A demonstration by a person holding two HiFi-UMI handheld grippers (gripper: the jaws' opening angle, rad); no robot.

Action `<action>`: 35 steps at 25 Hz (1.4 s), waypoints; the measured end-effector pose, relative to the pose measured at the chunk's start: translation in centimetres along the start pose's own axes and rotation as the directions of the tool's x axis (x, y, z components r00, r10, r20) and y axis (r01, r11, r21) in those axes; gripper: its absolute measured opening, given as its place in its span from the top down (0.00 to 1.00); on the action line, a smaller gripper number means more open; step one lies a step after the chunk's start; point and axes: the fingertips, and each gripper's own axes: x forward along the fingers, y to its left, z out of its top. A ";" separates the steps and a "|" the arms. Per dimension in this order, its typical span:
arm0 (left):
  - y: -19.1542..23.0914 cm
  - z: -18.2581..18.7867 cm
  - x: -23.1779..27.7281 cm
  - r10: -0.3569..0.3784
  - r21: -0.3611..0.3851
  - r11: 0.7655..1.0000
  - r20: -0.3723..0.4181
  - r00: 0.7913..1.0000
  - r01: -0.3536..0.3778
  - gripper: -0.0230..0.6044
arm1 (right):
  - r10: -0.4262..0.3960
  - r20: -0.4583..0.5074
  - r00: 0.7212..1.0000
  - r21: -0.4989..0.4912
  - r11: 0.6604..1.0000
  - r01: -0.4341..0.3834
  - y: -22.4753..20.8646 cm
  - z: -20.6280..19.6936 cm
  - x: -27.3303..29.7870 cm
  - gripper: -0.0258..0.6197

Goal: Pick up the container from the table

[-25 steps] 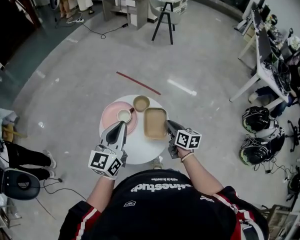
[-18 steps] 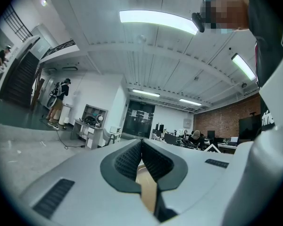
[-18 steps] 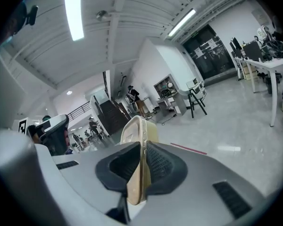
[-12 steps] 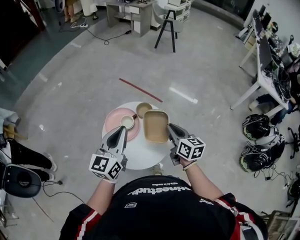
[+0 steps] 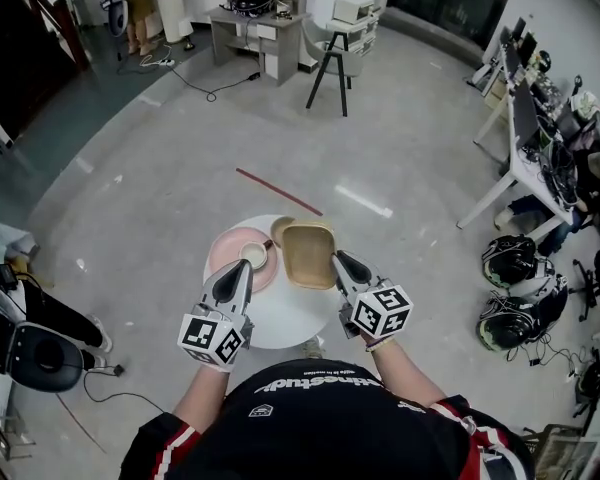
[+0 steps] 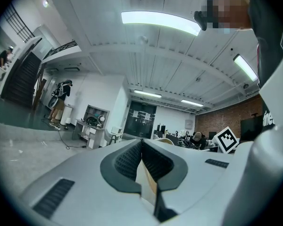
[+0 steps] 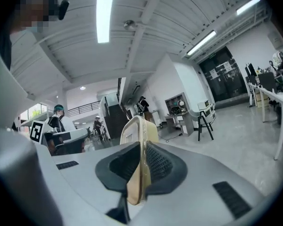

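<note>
The tan rectangular container (image 5: 308,253) hangs lifted above the round white table (image 5: 280,320), tilted, with my right gripper (image 5: 338,261) shut on its near right rim. In the right gripper view the container (image 7: 137,135) stands edge-on between the pads of that gripper (image 7: 142,147). My left gripper (image 5: 238,274) hovers over the table's near left side, by the pink plate (image 5: 223,253), with its jaws together and nothing seen in them. In the left gripper view its pads (image 6: 132,159) meet at the tip. A white cup (image 5: 253,256) sits on the plate.
A small tan bowl (image 5: 278,229) peeks out behind the lifted container. A red strip (image 5: 278,190) lies on the floor beyond the table. A black stool (image 5: 330,53) stands farther back, desks (image 5: 525,138) and helmets (image 5: 515,268) at the right, a chair (image 5: 30,356) at the left.
My right gripper has risen with the container and rolled, so the container now hangs tilted over the small bowl. The left gripper has stayed in place.
</note>
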 end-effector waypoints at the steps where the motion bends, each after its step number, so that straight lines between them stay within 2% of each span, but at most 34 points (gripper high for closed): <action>1: 0.0 0.1 0.1 -0.001 0.001 1.000 0.001 1.000 0.001 0.92 | 0.001 0.010 1.000 -0.024 1.000 -0.001 0.3 0.5 -0.1 0.88; 13: -0.3 0.3 -0.1 0.010 0.002 1.000 0.011 1.000 -0.010 0.92 | 0.031 0.178 0.984 -0.211 0.977 0.008 3.5 5.0 -2.0 0.88; 18: 0.0 0.7 -0.6 0.024 -0.007 1.000 0.023 0.999 -0.024 0.92 | 0.090 0.307 0.947 -0.306 0.952 0.008 5.9 7.3 -3.9 0.88; 21: -0.2 0.6 -0.6 0.025 -0.010 1.000 0.025 0.999 -0.025 0.92 | 0.127 0.350 0.928 -0.340 0.940 0.000 7.0 8.3 -4.9 0.88; 25: -0.5 1.2 -0.4 0.032 -0.008 0.999 0.042 0.999 -0.032 0.92 | 0.149 0.364 0.919 -0.342 0.940 -0.017 7.5 8.9 -5.4 0.88; 29: -0.6 1.9 -0.8 0.048 -0.006 0.999 0.079 0.996 -0.047 0.92 | 0.137 0.350 0.927 -0.305 0.952 -0.026 7.1 7.7 -5.5 0.88; 35: -0.5 3.5 -0.9 0.082 0.067 0.994 0.121 0.989 -0.090 0.92 | 0.112 0.326 0.939 -0.274 0.962 -0.020 6.4 7.3 -4.8 0.88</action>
